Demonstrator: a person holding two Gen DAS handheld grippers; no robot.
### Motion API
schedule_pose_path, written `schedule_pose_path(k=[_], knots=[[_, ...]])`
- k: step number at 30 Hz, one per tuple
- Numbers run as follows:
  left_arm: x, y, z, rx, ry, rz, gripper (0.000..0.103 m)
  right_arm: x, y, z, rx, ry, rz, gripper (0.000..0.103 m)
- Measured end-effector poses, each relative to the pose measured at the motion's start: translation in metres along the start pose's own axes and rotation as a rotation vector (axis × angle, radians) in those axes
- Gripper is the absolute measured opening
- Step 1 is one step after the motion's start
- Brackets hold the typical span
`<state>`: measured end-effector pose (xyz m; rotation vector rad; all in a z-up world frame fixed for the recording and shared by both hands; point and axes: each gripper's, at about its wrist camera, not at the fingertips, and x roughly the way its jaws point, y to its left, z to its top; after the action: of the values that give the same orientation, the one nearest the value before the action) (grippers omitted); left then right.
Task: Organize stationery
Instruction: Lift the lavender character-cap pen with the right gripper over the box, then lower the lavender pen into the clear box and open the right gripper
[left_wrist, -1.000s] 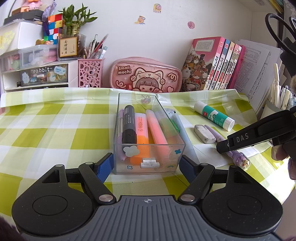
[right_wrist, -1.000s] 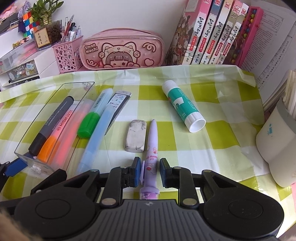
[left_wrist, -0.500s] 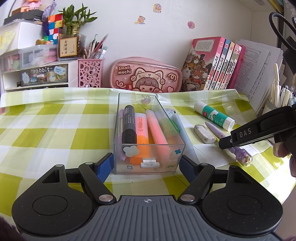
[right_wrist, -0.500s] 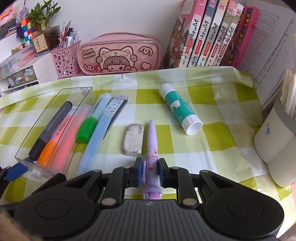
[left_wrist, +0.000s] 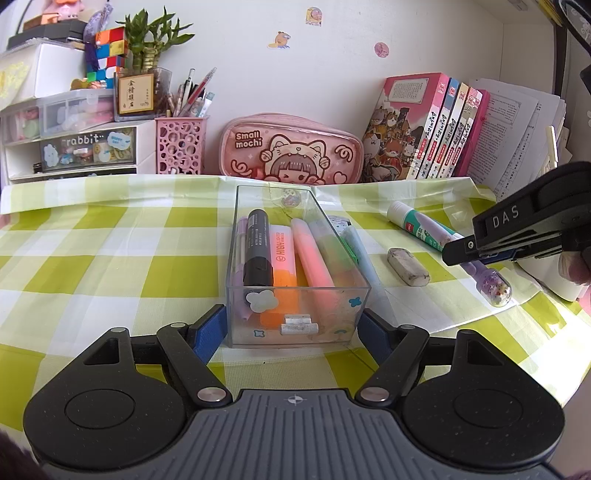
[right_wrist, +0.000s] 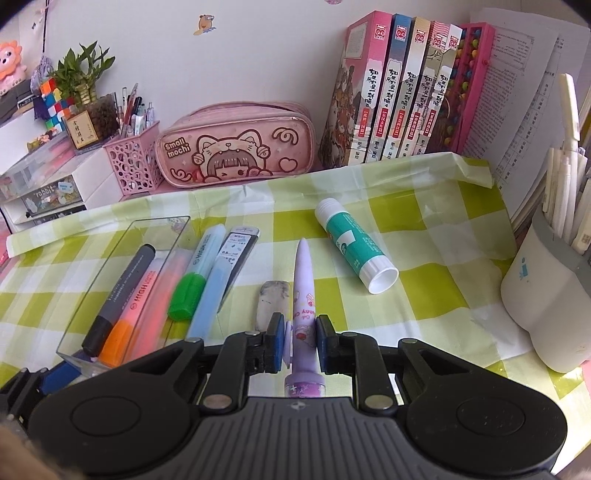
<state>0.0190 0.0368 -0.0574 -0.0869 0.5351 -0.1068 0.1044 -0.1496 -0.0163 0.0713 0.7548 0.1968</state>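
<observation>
A clear plastic box (left_wrist: 299, 314) sits on the green checked tablecloth and holds a black marker (left_wrist: 256, 254), an orange highlighter (left_wrist: 282, 258) and a pink highlighter (left_wrist: 312, 258). My left gripper (left_wrist: 291, 328) has its blue pads pressed against the box's near corners. My right gripper (right_wrist: 301, 343) is shut on a purple pen (right_wrist: 303, 288), whose tip points away and is raised off the cloth. From the left wrist view that pen (left_wrist: 495, 286) hangs below the right gripper (left_wrist: 476, 254). An eraser (right_wrist: 271, 299) and a glue stick (right_wrist: 354, 247) lie on the cloth.
A green highlighter (right_wrist: 186, 295), a blue highlighter (right_wrist: 210, 291) and a lead case (right_wrist: 236, 251) lie just right of the box. A pink pencil case (right_wrist: 236, 146), books (right_wrist: 399, 92) and a pink pen basket (right_wrist: 133, 166) line the back. A white pen cup (right_wrist: 543, 295) stands at the right.
The right gripper's pads have closed onto the purple pen and lifted it a little off the cloth, away from the eraser. The left gripper and the box have stayed put.
</observation>
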Motion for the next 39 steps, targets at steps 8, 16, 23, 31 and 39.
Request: schedule_pose_path(k=[8, 16, 23, 31, 39], knots=[[0.000, 0.000, 0.000, 0.001, 0.000, 0.000, 0.075, 0.002, 0.007, 0.016, 0.132, 0.012, 0.208, 0.021], [0.000, 0.000, 0.000, 0.000, 0.000, 0.000, 0.075, 0.015, 0.021, 0.027, 0.212, 0.070, 0.343, 0.021], [0.000, 0.000, 0.000, 0.001, 0.000, 0.001, 0.075, 0.031, 0.037, 0.034, 0.248, 0.113, 0.394, 0.021], [0.000, 0.000, 0.000, 0.000, 0.000, 0.001, 0.075, 0.049, 0.042, 0.037, 0.307, 0.149, 0.397, 0.021], [0.000, 0.000, 0.000, 0.000, 0.000, 0.001, 0.075, 0.055, 0.051, 0.038, 0.301, 0.161, 0.373, 0.021]])
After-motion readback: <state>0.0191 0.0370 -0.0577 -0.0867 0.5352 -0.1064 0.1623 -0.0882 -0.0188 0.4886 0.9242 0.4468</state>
